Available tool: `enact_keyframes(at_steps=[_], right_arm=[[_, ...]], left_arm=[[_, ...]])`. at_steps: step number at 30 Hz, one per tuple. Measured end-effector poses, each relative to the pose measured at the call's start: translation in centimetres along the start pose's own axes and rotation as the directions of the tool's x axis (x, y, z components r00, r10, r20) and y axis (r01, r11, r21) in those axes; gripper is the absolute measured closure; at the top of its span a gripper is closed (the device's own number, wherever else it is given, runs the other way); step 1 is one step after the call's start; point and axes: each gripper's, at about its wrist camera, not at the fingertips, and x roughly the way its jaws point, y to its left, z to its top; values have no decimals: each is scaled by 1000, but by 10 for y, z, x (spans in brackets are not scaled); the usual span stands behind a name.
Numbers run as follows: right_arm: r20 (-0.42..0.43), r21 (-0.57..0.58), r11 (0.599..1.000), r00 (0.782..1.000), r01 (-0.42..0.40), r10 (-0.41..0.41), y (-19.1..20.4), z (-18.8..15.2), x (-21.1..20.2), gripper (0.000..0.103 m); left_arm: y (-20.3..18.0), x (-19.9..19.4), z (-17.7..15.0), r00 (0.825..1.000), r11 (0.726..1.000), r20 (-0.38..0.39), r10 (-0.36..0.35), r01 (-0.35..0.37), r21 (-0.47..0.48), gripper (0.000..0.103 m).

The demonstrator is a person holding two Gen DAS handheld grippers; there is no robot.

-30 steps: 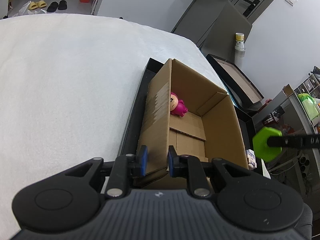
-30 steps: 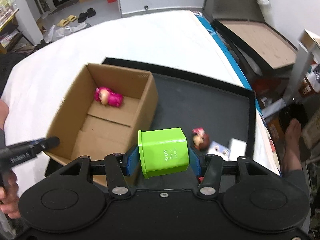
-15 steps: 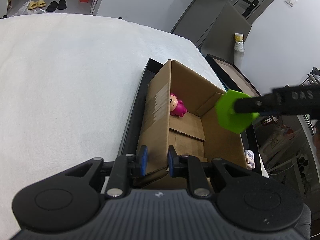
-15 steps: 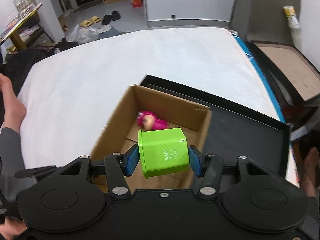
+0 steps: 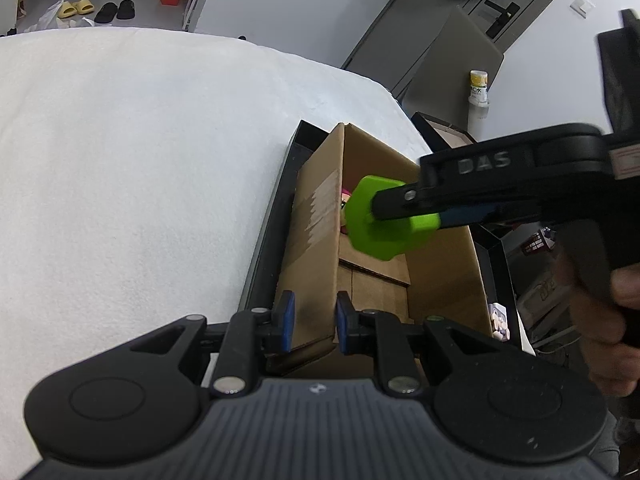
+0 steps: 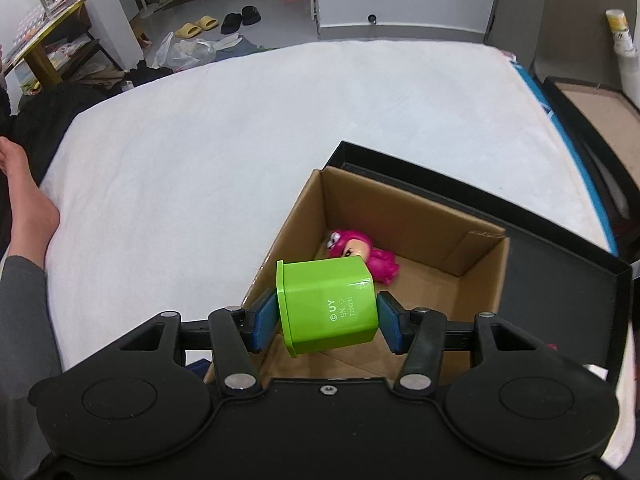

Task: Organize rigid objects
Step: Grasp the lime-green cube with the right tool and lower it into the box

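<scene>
Right claw (image 6: 327, 322) clenched on green cup (image 6: 326, 304), held tipped above cardboard box (image 6: 436, 240). Left claw (image 5: 311, 322) pinched on the box's near wall. Pink figurine (image 6: 362, 254) lying inside the box, against far wall.

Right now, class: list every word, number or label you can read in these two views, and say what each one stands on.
"UY", "BN", "Z206231" (last digits unsure): side of the green block, shut in the right gripper.
"DAS": raised letters on the right gripper's finger.
White bottle label: too small to read.
Red sticker on the right gripper's body: blurred.
</scene>
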Motion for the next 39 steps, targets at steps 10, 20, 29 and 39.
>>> enact_keyframes(at_steps=[10,20,29,39], right_arm=[[-49,203,977,996,-67,79,-17,-9,32,51],[-54,517,847,982,-127,181,-49,-36,59,50],[-7,520,834,976,-182,217,-55,-38,35,48],[3,463,870,981,-171,192,-65,-32,5,48]], left_arm=[[2,-1,1,1000,1000,-3,-5,5,-11,84],[3,-2,1,1000,1000,-4,-5,5,-15,84],[2,-2,2,1000,1000,-3,0,0,-10,84],[1,-1,1,1000,1000,-3,7,-7,-1,84]])
